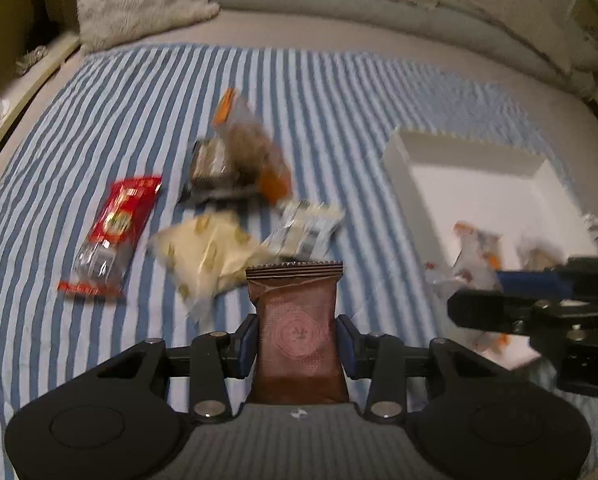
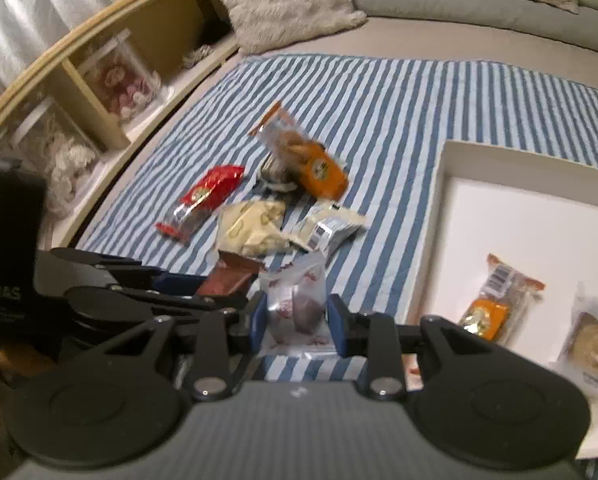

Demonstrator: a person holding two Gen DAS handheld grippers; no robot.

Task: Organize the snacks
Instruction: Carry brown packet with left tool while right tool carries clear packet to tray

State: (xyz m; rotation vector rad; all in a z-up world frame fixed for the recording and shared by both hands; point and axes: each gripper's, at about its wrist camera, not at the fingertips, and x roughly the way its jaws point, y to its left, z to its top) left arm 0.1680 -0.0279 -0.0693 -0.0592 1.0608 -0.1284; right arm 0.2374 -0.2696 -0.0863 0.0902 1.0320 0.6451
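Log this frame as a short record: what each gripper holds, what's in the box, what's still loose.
left gripper: shut on brown packet
right gripper: shut on clear wrapped snack
white box: holds orange-label packet and round pastry packet
striped cloth: red packet, cream packet and others loose
image: motion-blurred

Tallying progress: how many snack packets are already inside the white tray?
2, in the right wrist view: an orange packet mid-tray and a clear-wrapped pastry at its right edge. More may be out of frame.

Both grippers, left (image 1: 297, 340) and right (image 2: 297, 320), clamp packets.
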